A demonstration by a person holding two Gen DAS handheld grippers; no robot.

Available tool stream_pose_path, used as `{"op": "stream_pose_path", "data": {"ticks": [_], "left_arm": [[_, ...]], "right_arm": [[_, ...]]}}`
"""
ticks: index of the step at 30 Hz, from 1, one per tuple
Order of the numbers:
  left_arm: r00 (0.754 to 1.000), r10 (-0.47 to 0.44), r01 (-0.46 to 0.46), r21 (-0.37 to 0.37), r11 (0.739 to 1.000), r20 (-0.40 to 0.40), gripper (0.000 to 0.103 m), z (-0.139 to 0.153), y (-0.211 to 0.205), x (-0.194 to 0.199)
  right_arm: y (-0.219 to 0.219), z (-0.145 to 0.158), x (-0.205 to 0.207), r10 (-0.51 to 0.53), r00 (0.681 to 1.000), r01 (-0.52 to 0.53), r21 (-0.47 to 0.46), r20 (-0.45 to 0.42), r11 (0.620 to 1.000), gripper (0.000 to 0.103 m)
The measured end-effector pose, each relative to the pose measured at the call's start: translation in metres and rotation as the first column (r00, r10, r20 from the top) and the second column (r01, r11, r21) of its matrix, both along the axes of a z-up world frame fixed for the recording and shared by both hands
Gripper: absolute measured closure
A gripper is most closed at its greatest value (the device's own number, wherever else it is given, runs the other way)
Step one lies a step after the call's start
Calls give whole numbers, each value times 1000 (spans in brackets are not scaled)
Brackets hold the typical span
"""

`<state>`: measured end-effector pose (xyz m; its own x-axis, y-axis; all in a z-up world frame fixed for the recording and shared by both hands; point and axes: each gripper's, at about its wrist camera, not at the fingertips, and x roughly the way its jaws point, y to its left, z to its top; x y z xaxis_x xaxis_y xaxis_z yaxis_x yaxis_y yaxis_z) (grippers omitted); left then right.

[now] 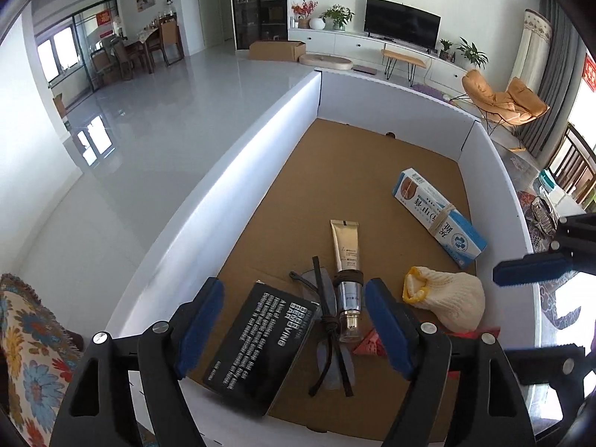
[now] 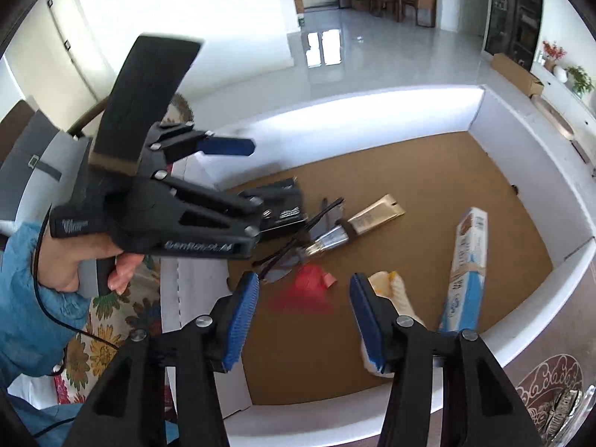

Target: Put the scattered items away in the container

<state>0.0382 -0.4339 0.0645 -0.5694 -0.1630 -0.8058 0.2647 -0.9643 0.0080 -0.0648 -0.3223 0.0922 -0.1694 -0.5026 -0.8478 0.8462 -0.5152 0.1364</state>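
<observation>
Left-wrist view, L to R: black box (image 1: 257, 346) lower centre, in white-walled container (image 1: 223, 193); glasses (image 1: 327, 320), tube (image 1: 346, 260), glove (image 1: 447, 298), blue carton (image 1: 439, 216) further right, all on cardboard floor. Left gripper (image 1: 294, 327) fingers released, nothing gripped. Right gripper (image 2: 301, 320) fingers apart over red packet (image 2: 305, 290), empty.

Matt brown cardboard is lining the container floor (image 1: 372, 171); its walls are looking smooth white. The cream tube (image 1: 345, 249) is gleaming metallic, the glove (image 1: 450, 298) showing knitted cloth.
</observation>
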Motion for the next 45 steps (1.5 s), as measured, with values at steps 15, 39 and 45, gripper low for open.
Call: {"op": "stream_pose_path", "data": {"ticks": [15,39,45], "left_arm": [[953,-295,286,-119,951,-68,16,48,159,-4],[797,-601,603,-8,798,60,13,-95,429,-70],[816,-578,578,11,816,32,0,-99,432,-79]], "right_arm": [[183,27,-37,-339,931,338,-33,-133,941,50],[518,-107,92,-830,526,840,-37,-188,541,49],[523,-110,91,-843,507,854,-25,-182,519,30]]}}
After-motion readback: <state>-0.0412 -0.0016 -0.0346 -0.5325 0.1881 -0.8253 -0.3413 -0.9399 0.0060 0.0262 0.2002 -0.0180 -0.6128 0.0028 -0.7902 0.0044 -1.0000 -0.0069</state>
